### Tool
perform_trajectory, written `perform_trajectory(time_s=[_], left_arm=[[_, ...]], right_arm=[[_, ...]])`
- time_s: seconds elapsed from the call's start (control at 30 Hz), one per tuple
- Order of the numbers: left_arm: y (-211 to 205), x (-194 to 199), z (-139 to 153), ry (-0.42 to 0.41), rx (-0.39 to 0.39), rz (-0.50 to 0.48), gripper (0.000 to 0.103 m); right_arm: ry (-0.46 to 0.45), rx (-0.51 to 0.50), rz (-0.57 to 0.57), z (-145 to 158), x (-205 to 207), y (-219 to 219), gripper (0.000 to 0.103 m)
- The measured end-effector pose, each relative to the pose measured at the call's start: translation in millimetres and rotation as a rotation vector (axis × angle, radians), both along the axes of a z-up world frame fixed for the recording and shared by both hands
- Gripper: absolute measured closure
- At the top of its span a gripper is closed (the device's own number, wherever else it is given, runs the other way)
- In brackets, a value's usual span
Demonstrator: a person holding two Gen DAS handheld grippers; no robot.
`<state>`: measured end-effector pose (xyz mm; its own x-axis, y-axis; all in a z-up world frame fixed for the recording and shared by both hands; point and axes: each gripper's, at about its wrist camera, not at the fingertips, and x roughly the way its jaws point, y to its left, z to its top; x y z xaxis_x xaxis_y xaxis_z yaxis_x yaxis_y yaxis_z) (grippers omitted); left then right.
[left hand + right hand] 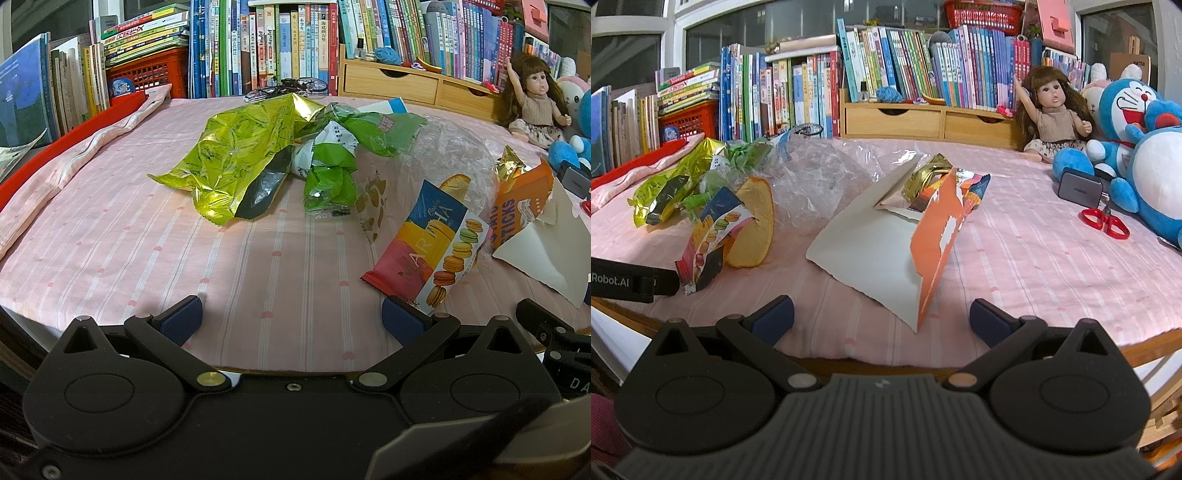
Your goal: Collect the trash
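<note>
Trash lies scattered on a pink striped tablecloth [147, 236]. A yellow-green foil bag [236, 162] and a crumpled green wrapper [332, 173] sit mid-table in the left wrist view, with a clear plastic bag [443, 151] and a macaron cookie pack [432, 251] to their right. My left gripper [291, 317] is open near the front edge, its right pad close beside the cookie pack. A torn orange cardboard box [908, 236] lies flattened in front of my right gripper [882, 317], which is open and holds nothing. The cookie pack [713, 240] and the foil bag [665, 188] also show at left.
Books [923, 66] and wooden drawers [923, 122] line the back. A doll [1052, 114], a blue plush toy [1137, 147], a grey device [1078, 188] and red scissors [1104, 221] sit at the right. A folded pink cloth [74, 155] lies along the left edge.
</note>
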<state>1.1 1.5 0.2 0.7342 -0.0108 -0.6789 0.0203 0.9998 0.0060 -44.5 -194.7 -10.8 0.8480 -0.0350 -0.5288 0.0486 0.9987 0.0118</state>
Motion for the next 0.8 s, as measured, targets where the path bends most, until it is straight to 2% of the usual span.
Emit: perform_trajectory(time_s=[0.33,0.43,0.53,0.7,0.8], left_arm=[[1.6,-1.9,-0.5,-0.012,0.002,-0.017,0.000],[3.4,-0.3,2.4,0.001,-0.013,-0.025,0.000],[5.8,-1.6,8.3,-0.003,-0.039,-0.034,0.000],[6.4,-8.1,26.3,-0.079,-0.060,-0.052,0.000],[7.7,-9.5,37.3,-0.139,-0.077,-0.058,0.000]], right_arm=[[0.003,0.023,0.008,4.1,0.4,-3.4,0.000],[-0.010,0.065,0.019,9.5,-0.9,-7.4,0.000],[-0.046,0.053,0.022,17.0,-4.1,-7.5,0.000],[-0.089,0.033,0.005,30.9,-1.7,-12.6,0.000],[-0.084,0.017,-0.020,36.7,7.5,-17.8,0.000]])
